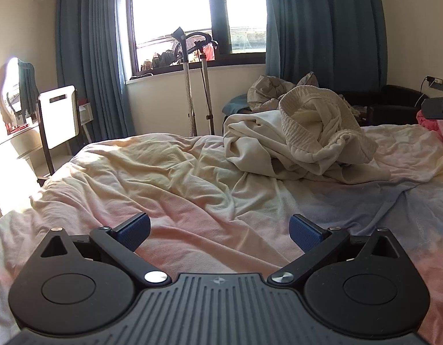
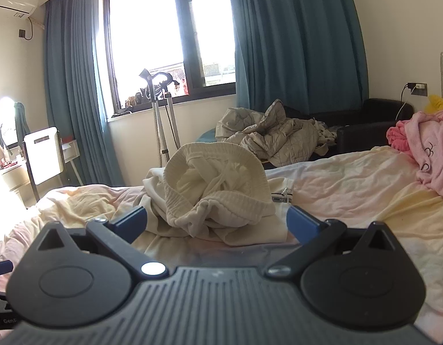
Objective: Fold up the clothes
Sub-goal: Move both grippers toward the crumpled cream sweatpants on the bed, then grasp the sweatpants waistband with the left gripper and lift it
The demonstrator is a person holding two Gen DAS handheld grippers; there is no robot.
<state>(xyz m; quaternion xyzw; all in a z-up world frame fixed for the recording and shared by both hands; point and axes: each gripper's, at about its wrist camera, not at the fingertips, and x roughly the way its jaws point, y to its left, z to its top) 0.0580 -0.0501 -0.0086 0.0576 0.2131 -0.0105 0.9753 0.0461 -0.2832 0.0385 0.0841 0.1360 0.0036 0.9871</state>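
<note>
Cream garment point(image 2: 215, 189) crumpled on bed point(image 1: 169, 178), pink clothes point(image 2: 428, 149) beside, both grippers' jaws apart, empty.

A cream-white pair of cotton trousers with a ribbed elastic waistband point(image 1: 304, 138) point(image 2: 218, 189) is lying crumpled on the bed. Its waistband is standing up, gaping open, with the drawstring hanging inside.

Cream garment point(image 2: 218, 189): soft matt cloth, ribbed knit waistband, heaped on bedsheet point(image 1: 192, 189), a wrinkled matt pastel cotton. Behind garment, quilted blanket point(image 2: 279, 138) with slight sheen. Left gripper point(image 1: 220, 231) and right gripper point(image 2: 217, 222): matt black plastic, textured blue pads point(image 1: 304, 234), shiny metal screws.
</note>
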